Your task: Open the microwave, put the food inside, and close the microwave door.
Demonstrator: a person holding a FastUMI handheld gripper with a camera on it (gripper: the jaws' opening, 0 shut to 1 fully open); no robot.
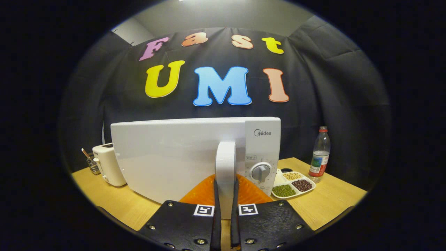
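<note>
A white microwave (pixel 195 153) stands on a wooden table (pixel 327 205) in front of the booth's black cloth wall, its door (pixel 174 157) swung partly outward at an angle and its upright white door handle (pixel 225 174) caught between the two fingers of the gripper (pixel 225 198), which are drawn close together and press on the handle from either side. To the right of the handle, the microwave's control panel (pixel 262 153) faces forward with a round grey dial (pixel 260 172) low on it. Just right of the microwave, at its front corner, a white divided dish (pixel 292 185) sits on the table, holding green beans in its near section, dark red beans beside them and pale yellow beans behind; whether it touches the microwave cannot be told. Beyond the dish, further right of the microwave, a clear plastic bottle (pixel 320 155) with a red cap stands upright. On the microwave's left, a cream-coloured toaster (pixel 108 165) rests near the table's edge, partly hidden by the open door, and a small wire holder (pixel 92 164) with a stick-like utensil in it stands on the toaster's far side.
</note>
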